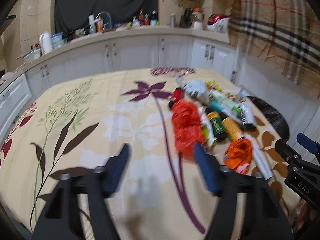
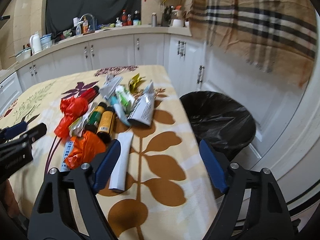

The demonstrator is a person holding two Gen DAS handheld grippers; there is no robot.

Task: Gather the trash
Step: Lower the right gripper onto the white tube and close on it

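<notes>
A heap of trash lies on the flowered tablecloth point(image 1: 80, 120): a red plastic bag point(image 1: 185, 126) point(image 2: 73, 110), an orange bag point(image 1: 239, 154) point(image 2: 86, 150), two dark bottles point(image 1: 224, 126) point(image 2: 102, 120), a white folded wrapper point(image 2: 122, 162), silver pouches point(image 2: 144, 108) and a red can point(image 2: 90, 94). My left gripper point(image 1: 161, 156) is open and empty above the cloth, just left of the red bag. My right gripper point(image 2: 160, 154) is open and empty over the table's right edge, beside the white wrapper. A bin lined with a black bag point(image 2: 218, 120) point(image 1: 270, 116) stands on the floor at the table's right.
White kitchen cabinets point(image 2: 150, 52) and a cluttered counter point(image 1: 100, 30) run behind the table. A plaid cloth point(image 2: 256, 20) hangs at the upper right. The left gripper shows at the left edge of the right wrist view point(image 2: 20, 140).
</notes>
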